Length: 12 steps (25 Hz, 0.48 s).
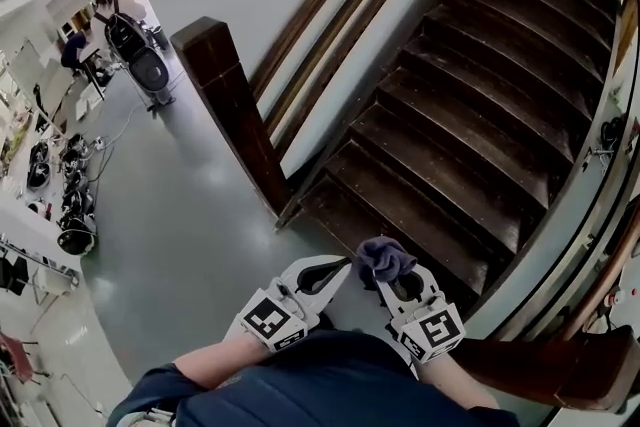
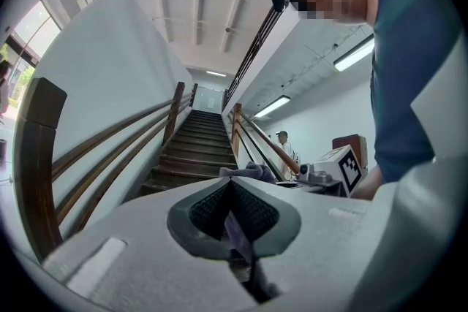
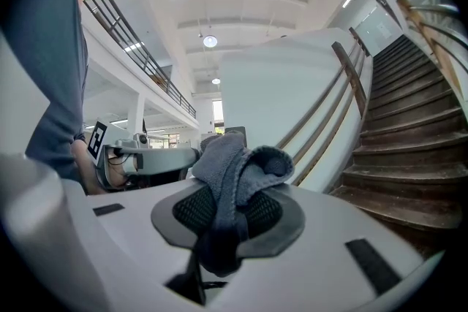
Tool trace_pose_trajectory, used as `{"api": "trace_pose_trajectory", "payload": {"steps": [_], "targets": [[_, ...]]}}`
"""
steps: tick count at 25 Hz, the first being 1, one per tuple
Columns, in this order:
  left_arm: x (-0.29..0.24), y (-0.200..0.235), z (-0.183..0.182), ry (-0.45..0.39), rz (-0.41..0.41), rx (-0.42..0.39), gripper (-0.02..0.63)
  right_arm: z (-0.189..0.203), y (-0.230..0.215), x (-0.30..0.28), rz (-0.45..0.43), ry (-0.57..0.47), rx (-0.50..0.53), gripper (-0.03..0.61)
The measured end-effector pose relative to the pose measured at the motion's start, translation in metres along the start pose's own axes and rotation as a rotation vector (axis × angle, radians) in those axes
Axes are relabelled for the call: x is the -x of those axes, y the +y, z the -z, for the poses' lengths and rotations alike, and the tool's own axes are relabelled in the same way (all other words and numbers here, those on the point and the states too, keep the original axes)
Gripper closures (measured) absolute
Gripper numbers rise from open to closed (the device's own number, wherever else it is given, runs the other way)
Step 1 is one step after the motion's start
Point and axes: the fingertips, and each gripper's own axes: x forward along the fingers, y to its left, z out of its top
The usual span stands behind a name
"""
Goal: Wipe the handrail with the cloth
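Observation:
A purple-grey cloth (image 1: 383, 260) (image 3: 238, 179) is bunched in my right gripper (image 1: 392, 283) (image 3: 219, 230), which is shut on it; the cloth spills up over the jaw tips. My left gripper (image 1: 340, 267) (image 2: 231, 186) sits just left of it, its tip against the cloth (image 2: 248, 172). It is shut, with a thin purple strip of cloth in the slit between its jaws. Dark wooden handrails (image 1: 335, 0) (image 2: 110, 135) (image 3: 329, 95) run up the white wall on the left of the stairs. Another brown handrail (image 1: 560, 355) curves past at lower right.
A dark wooden staircase (image 1: 470, 115) rises ahead. A square newel post (image 1: 235, 105) stands at its foot on the left. Far left on the grey floor are desks, gear and seated people (image 1: 90, 45). A person in a cap (image 2: 284, 146) stands beyond the right-hand rail.

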Motion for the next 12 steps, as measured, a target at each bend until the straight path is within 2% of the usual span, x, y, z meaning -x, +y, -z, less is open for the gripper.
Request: {"api": "trace_pose_trajectory", "payload": {"steps": [12], "targets": [[-0.036, 0.014, -0.002, -0.041, 0.007, -0.017, 0.609, 0.004, -0.04, 0.002, 0.027, 0.006, 0.025, 0.481]]}}
